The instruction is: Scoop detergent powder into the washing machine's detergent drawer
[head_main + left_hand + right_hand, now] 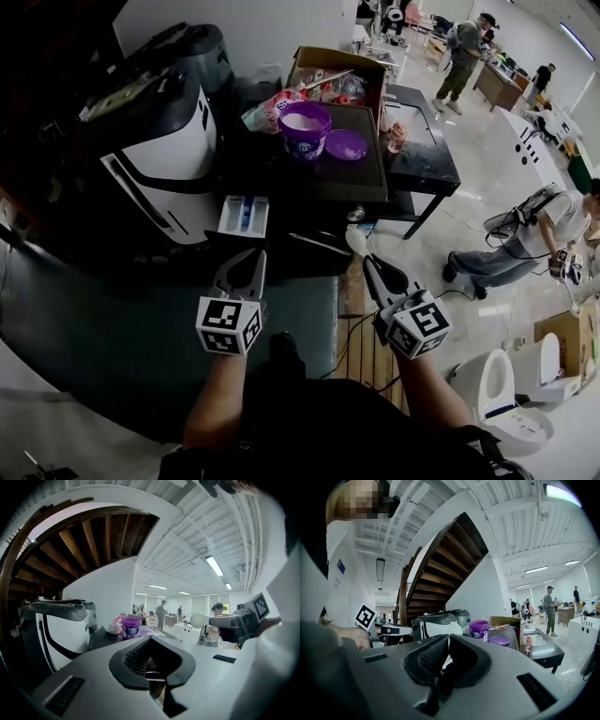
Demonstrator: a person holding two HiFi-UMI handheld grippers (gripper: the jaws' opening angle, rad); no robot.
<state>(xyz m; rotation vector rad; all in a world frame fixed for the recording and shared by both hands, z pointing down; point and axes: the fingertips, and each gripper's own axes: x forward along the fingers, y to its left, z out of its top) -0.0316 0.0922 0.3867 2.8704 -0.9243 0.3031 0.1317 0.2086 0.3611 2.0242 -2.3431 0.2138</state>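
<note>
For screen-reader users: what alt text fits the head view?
Two grippers hover before a washing machine with its detergent drawer open; the right gripper holds a white scoop, the left gripper is shut, empty. Behind, an open purple tub of powder sits on a table, lid beside it.

Cardboard box (330,54), white toilet (507,392)

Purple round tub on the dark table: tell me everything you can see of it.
The purple round plastic tub stands upright and open on the dark table, filled almost to the rim with white powder. A pale printed label shows on its side in the left gripper view. Its flat purple lid lies just beside it; whether they touch is unclear. A pink-and-white bag crowds its other side. Nothing grips it.
</note>
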